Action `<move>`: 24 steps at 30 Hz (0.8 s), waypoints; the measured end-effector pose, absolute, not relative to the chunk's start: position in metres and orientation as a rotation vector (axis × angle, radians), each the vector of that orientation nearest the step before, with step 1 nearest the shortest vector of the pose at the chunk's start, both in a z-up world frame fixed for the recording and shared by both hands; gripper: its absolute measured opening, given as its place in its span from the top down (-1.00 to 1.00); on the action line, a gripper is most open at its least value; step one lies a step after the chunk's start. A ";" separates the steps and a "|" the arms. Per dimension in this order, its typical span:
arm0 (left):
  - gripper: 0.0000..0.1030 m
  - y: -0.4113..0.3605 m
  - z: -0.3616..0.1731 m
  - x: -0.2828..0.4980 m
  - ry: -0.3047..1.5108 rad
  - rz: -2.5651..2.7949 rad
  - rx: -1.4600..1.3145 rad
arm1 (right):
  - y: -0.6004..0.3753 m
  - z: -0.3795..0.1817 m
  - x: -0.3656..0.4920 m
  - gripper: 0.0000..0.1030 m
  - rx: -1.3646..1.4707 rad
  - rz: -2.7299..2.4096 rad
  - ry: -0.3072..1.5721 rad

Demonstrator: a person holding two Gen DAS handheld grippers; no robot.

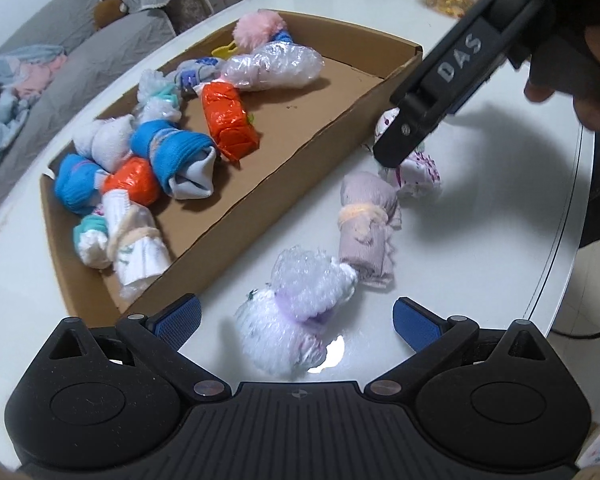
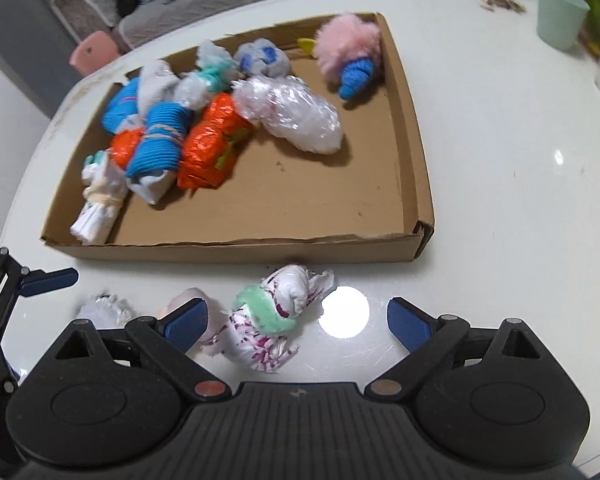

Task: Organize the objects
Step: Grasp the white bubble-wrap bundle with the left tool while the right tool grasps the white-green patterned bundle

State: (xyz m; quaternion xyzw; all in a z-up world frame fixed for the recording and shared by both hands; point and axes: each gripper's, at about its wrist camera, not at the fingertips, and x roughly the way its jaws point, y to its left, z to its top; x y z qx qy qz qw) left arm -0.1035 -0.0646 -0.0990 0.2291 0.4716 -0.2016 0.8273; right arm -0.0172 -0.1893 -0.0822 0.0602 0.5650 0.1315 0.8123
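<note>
most of the sorting looks done: the cardboard tray (image 2: 414,184), filling the upper middle of the right wrist view, already holds a heap of rolled sock bundles (image 2: 159,136), orange packets, a clear plastic bundle and a pink fluffy ball (image 2: 346,46), piled toward its left and far side, with bare cardboard on the right. three bundles lie outside it on the white surface (image 2: 500,160), in a row just beside the tray's near wall. the left tongs (image 1: 295,322) stand wide open around the bubble-wrapped bundle (image 1: 295,320) at lower centre, pads not touching it. the right tongs (image 2: 297,320) are open too, straddling the purple-flecked bundle (image 2: 275,320). the lilac roll (image 1: 366,226) waits between them. so, by my reckoning, three items remain.
</note>
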 end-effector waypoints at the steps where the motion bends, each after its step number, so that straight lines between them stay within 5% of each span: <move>1: -0.99 -0.064 -0.101 -0.102 1.008 -0.435 0.473 | -0.189 -0.084 -0.016 -0.86 0.129 0.269 1.217; 5: -0.98 -0.061 -0.107 -0.098 1.020 -0.459 0.413 | -0.184 -0.088 -0.015 -0.85 0.109 0.268 1.231; 10: -0.88 -0.057 -0.109 -0.095 1.048 -0.488 0.326 | -0.176 -0.088 -0.024 -0.56 -0.028 0.278 1.202; 15: -0.76 -0.057 -0.106 -0.095 1.055 -0.495 0.322 | -0.178 -0.083 -0.030 0.25 -0.089 0.326 1.178; 21: -0.33 -0.049 -0.100 -0.092 1.069 -0.483 0.325 | -0.179 -0.081 -0.036 0.45 -0.104 0.409 1.190; 24: -0.30 -0.045 -0.099 -0.092 1.079 -0.485 0.320 | -0.177 -0.074 -0.036 0.46 -0.094 0.452 1.176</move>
